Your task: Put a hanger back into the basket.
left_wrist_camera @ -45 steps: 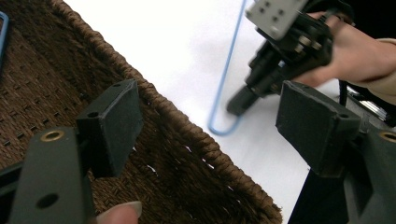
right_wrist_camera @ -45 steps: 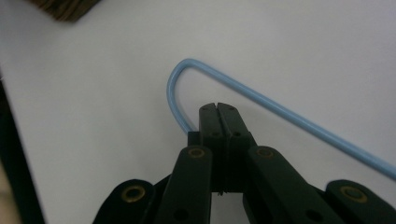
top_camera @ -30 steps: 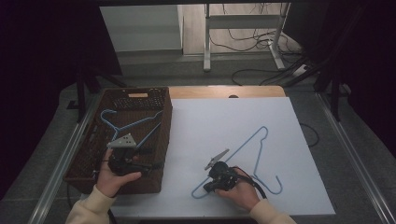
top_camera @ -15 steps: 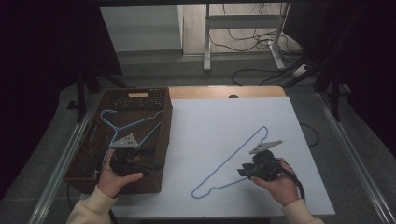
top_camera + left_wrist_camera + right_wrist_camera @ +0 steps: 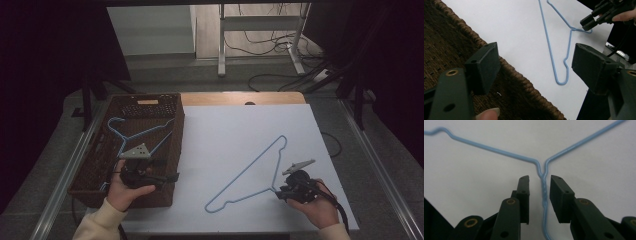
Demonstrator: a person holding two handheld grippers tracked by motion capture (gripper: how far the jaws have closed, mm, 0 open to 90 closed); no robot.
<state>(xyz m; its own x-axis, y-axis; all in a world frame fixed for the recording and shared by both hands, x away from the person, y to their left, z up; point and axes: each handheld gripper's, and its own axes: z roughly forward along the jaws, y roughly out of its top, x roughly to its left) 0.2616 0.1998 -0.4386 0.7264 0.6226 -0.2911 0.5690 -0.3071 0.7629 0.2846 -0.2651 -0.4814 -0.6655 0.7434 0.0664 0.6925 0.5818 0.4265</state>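
On the white sheet [image 5: 240,135], a thin blue wire hanger [image 5: 544,192] (neck twisted) is being straddled, untouched, by the right gripper [image 5: 540,192], jaws narrowly parted, just closing; its triangle is lying diagonally.

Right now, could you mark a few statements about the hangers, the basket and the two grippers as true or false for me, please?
1. A blue hanger lies flat on the white table. True.
2. The right gripper is clamped on the hanger's neck. False: the neck runs between its jaws with a gap on each side.
3. The wicker basket holds another blue hanger. True.
4. The left gripper holds a hanger. False: its jaws stand open with nothing between them, over the basket's rim.
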